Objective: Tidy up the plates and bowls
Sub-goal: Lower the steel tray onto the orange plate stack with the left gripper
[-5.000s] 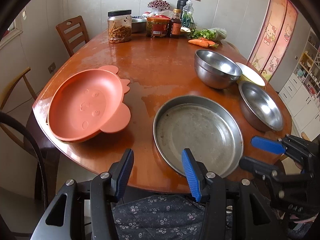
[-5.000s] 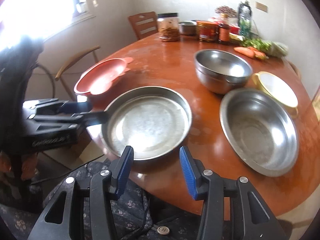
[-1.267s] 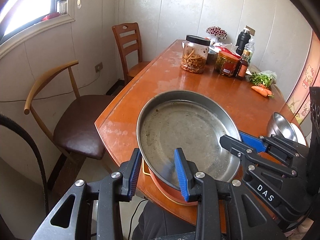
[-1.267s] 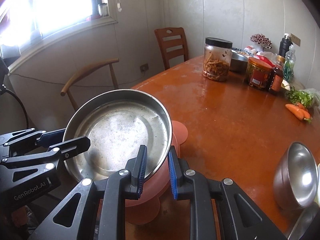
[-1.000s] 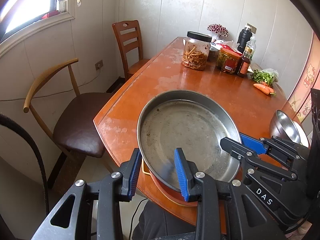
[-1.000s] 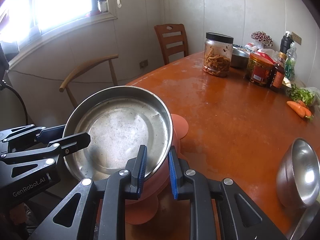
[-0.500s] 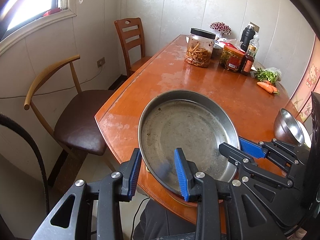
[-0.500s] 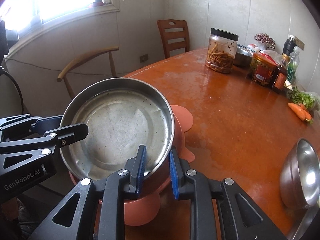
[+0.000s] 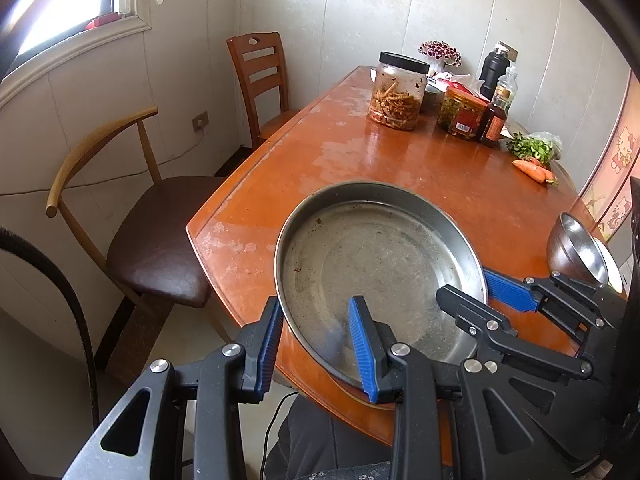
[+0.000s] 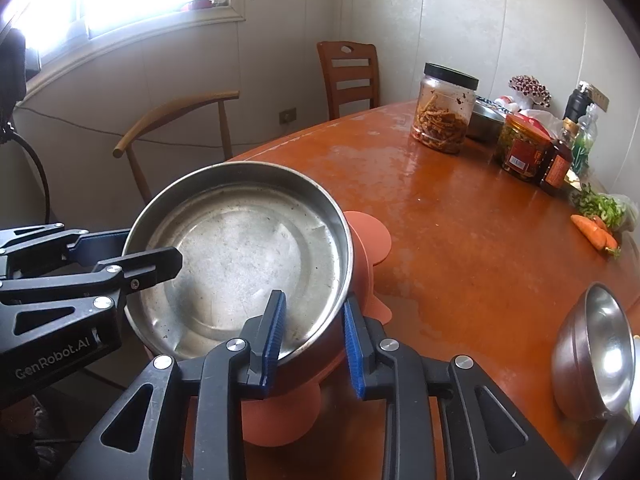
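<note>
silver pan (image 10: pixel 240 256); orange plate (image 10: pixel 368 236); blue pads (image 10: pixel 354 344)

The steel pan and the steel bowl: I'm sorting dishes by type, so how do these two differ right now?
The steel pan is wide, shallow and flat-bottomed; the steel bowl is smaller across, deep and rounded. The pan sits nested in the orange plate at the table's near corner; the bowl stands apart at the right edge. The pan looks dull and speckled; the bowl gleams. Both are bare metal and empty.
</note>
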`<state>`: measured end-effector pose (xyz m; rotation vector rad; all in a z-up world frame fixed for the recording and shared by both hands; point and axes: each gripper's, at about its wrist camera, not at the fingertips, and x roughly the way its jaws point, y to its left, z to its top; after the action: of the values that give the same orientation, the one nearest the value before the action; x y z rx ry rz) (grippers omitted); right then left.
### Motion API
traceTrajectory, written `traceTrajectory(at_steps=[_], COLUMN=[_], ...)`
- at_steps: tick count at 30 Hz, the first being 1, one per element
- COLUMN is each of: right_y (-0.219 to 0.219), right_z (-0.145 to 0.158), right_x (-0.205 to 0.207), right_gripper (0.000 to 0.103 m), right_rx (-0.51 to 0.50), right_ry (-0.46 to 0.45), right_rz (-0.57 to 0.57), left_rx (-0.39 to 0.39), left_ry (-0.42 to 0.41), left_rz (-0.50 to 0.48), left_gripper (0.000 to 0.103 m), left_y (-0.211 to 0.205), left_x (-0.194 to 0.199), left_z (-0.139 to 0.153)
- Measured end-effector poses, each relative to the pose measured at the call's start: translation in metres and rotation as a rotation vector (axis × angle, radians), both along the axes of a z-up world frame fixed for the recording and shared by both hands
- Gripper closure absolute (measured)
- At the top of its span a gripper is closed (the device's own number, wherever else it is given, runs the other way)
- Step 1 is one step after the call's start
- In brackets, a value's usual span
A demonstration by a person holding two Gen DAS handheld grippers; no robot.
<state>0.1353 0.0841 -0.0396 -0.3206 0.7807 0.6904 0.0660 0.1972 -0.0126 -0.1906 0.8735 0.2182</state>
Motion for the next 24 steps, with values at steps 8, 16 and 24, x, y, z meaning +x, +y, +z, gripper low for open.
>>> traceTrajectory(at_steps=[8, 16, 24], right_y=[-0.005, -0.009, -0.017], right_z=[0.004, 0.004, 0.006], right_x=[-0.002, -0.004, -0.005], right_gripper=[0.061, 0.058, 0.056], right_rx=[0.008, 0.008, 0.022], right_ry=[0.000, -0.007, 0.001], right_rz=[-0.013, -0.017, -0.028], left_rx=[-0.004, -0.001, -0.008], left_ry=[0.000, -0.007, -0.015], left_rz=[-0.021, -0.017, -0.026], left_gripper=[0.069, 0.069, 0.069], left_y=[-0.005, -0.005, -0.006], left_x=[0.000, -0.001, -0.003], left_z=[0.000, 0.002, 0.004])
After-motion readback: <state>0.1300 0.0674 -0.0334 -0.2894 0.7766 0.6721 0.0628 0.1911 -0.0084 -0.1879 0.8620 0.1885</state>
